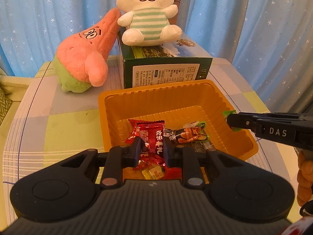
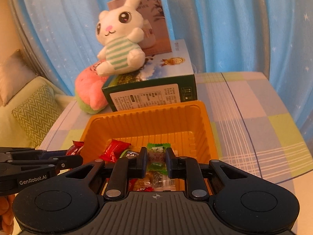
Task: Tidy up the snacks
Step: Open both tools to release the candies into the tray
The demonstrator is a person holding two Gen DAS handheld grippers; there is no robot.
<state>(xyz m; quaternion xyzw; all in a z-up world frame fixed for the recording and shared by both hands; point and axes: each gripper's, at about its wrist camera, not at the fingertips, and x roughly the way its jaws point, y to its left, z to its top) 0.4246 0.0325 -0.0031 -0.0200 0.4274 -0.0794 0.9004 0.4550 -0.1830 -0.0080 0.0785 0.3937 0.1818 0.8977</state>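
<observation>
An orange plastic tray [image 1: 148, 92] [image 2: 144, 109] sits on the checked tablecloth and holds several wrapped snacks, among them a dark packet [image 1: 187, 135] and a red candy [image 2: 114, 149]. My left gripper [image 1: 152, 146] hangs over the tray's near left part, shut on a red candy wrapper [image 1: 154, 137]. In the right wrist view the left gripper [image 2: 75, 156] comes in from the left, the red wrapper [image 2: 76, 148] at its tip. My right gripper [image 2: 156, 156] is over the tray's near right part, shut on a green candy [image 2: 157, 150]. In the left wrist view the right gripper [image 1: 229, 122] shows green wrapper [image 1: 228, 113] at its tip.
Right behind the tray stands a green box [image 1: 166, 70] with a white rabbit plush [image 1: 146, 15] sitting on top. A pink star plush [image 1: 86, 58] leans at the back left. Blue curtains hang behind the table. A sofa cushion [image 2: 37, 113] lies off the table's left edge.
</observation>
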